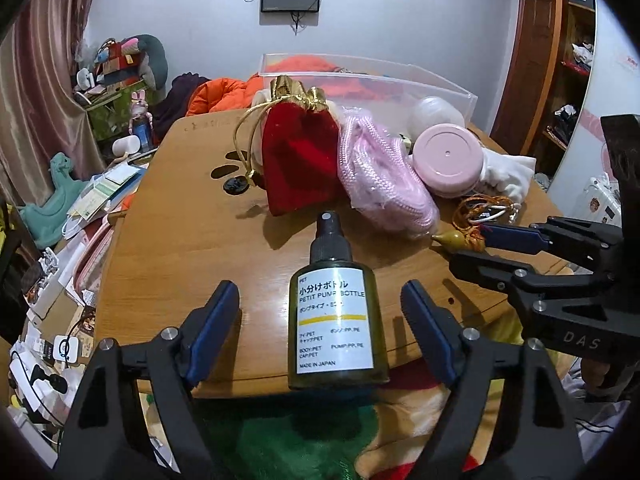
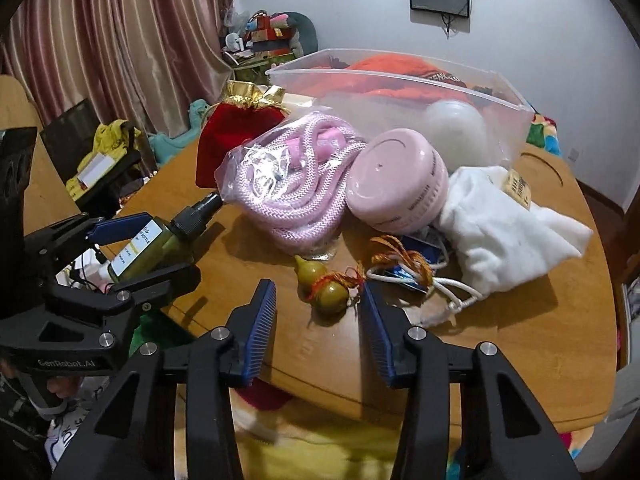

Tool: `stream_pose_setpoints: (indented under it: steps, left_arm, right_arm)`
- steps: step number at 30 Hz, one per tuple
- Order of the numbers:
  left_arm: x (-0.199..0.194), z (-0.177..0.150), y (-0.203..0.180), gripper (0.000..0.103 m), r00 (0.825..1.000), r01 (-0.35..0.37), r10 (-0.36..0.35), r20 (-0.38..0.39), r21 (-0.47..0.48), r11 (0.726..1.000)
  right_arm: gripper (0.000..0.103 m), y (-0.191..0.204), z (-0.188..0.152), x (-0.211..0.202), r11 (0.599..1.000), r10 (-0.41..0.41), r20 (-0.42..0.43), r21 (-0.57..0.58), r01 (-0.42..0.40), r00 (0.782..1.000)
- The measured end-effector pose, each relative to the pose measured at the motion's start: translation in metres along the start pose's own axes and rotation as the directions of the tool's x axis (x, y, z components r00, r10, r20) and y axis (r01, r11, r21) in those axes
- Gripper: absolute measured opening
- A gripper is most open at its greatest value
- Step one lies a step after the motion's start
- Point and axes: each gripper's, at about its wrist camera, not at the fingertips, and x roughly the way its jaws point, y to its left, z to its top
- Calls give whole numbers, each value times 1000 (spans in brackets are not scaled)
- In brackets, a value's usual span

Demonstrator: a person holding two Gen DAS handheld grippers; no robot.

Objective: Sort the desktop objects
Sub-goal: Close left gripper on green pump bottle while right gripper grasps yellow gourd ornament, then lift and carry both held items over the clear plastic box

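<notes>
From the left wrist camera, the left gripper [image 1: 320, 316] stands with its fingers spread wide on either side of a green pump bottle [image 1: 338, 324] lying at the near edge of the wooden table [image 1: 168, 240], pads clear of its sides. Beyond the bottle lie a red velvet pouch [image 1: 298, 164], a bagged pink rope [image 1: 380, 176] and a pink round case [image 1: 446, 158], with a clear plastic bin [image 1: 440, 88] behind them. From the right wrist camera, the right gripper [image 2: 318, 312] is also spread apart, its fingers flanking a small gourd charm [image 2: 324, 288] on the table without touching it. A white cloth bag [image 2: 508, 224] lies to the right, just beside the pink case.
</notes>
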Motion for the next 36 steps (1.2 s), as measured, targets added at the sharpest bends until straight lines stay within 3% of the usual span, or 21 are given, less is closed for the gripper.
stream_pose_setpoints:
  steps: [7,13,27,36]
  left_arm:
    - [5,-3,-1,66,1000,-4,4,-5,15,1000]
    - [6,-2,-7,41,1000,7,-8,8,46,999]
    - [-15,7,4,41,999,3,-3,53,7,1000]
    - [-26,22,14,41,996,24,-22,83,-26,999]
  right_arm:
    - [30,2,1,4,1000,-19,2,-7,19,1000]
    - [27,0,-1,3,1000,-10,19,-1,10,1000]
    - [27,-12,-2,-32,997,48,98,48,-53,994]
    - [26,-20,8,-59,997,29,169,60,-40,985]
